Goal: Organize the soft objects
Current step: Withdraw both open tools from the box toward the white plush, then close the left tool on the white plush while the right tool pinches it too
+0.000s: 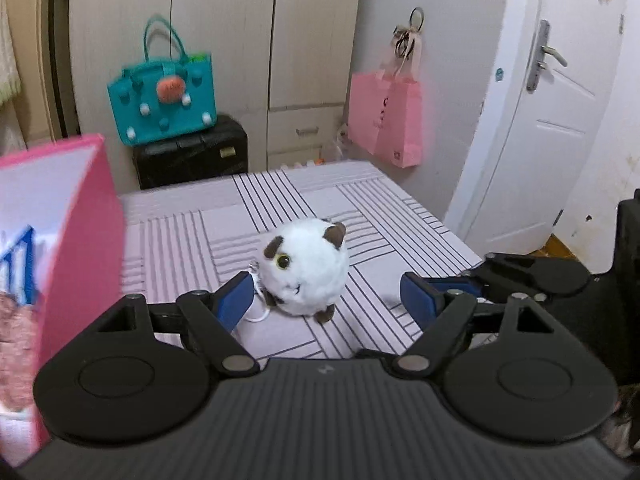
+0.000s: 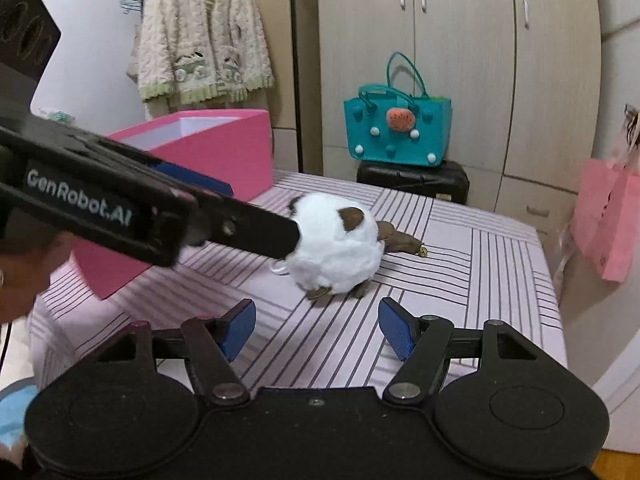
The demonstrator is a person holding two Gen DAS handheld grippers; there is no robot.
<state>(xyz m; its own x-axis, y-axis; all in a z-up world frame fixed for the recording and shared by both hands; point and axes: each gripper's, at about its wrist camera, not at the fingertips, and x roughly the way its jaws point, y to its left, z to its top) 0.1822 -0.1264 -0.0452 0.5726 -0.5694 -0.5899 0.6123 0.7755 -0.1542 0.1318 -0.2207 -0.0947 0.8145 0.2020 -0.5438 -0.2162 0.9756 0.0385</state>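
Note:
A round white plush cat (image 1: 304,268) with brown ears sits on the pink striped bed cover (image 1: 400,216). My left gripper (image 1: 328,300) is open around its near side; the plush lies close to the left blue pad (image 1: 236,300) and well clear of the right one. In the right wrist view the plush cat (image 2: 336,252) stands just beyond my open right gripper (image 2: 318,332), which holds nothing. The left gripper's finger (image 2: 240,228) reaches in from the left up to the plush's side. A brown soft piece (image 2: 400,240) lies behind the plush.
An open pink box (image 2: 208,148) stands on the bed left of the plush. A teal bag (image 2: 396,128) rests on a black case (image 2: 416,180) by the wardrobe. Pink paper bags (image 1: 384,120) hang on the wall near a white door (image 1: 540,120).

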